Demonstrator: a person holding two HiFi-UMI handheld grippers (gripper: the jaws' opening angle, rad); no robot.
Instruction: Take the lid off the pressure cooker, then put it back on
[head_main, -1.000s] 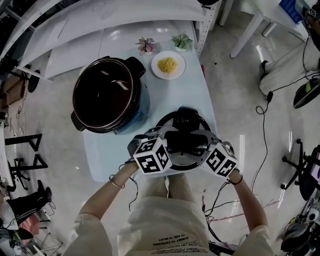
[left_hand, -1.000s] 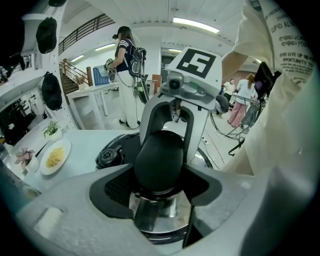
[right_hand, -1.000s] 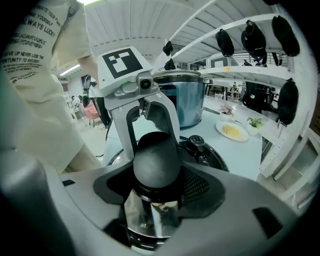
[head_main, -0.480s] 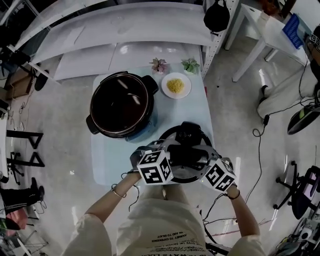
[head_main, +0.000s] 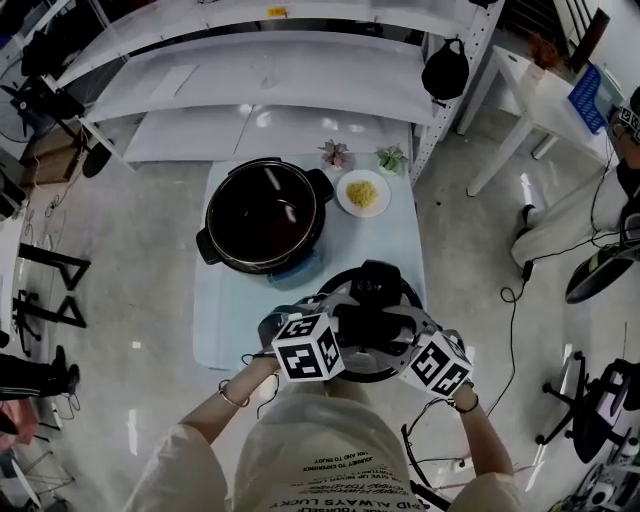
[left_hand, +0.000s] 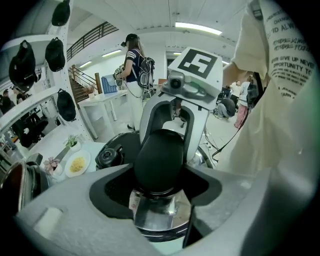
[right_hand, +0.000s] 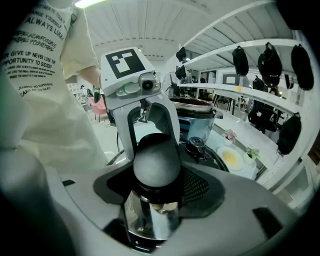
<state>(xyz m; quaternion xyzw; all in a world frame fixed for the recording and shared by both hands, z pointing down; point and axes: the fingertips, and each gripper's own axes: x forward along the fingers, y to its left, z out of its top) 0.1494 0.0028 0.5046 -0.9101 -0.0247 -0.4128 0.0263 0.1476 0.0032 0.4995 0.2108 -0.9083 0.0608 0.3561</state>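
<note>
The lid handle (left_hand: 159, 157) is clamped from opposite ends by the left gripper (left_hand: 160, 176) and right gripper (right_hand: 157, 176). Only the head view shows the open cooker's (head_main: 262, 213) interior, at eleven o'clock from the lid (head_main: 376, 284).

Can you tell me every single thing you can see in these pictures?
cooker pot: one, dark inside, open, far left of the table
lid: one, black and silver, held at the table's near end
plate: one, white, right of the pot
yellow food: one heap, on the plate
small plants: two, pinkish and green, table's far edge
table: one, pale blue, middle
shelves: white, behind the table
bags: several, black, hanging by the shelves
left tool: one, grey, closed on the lid
right tool: one, grey, closed on the lid
</note>
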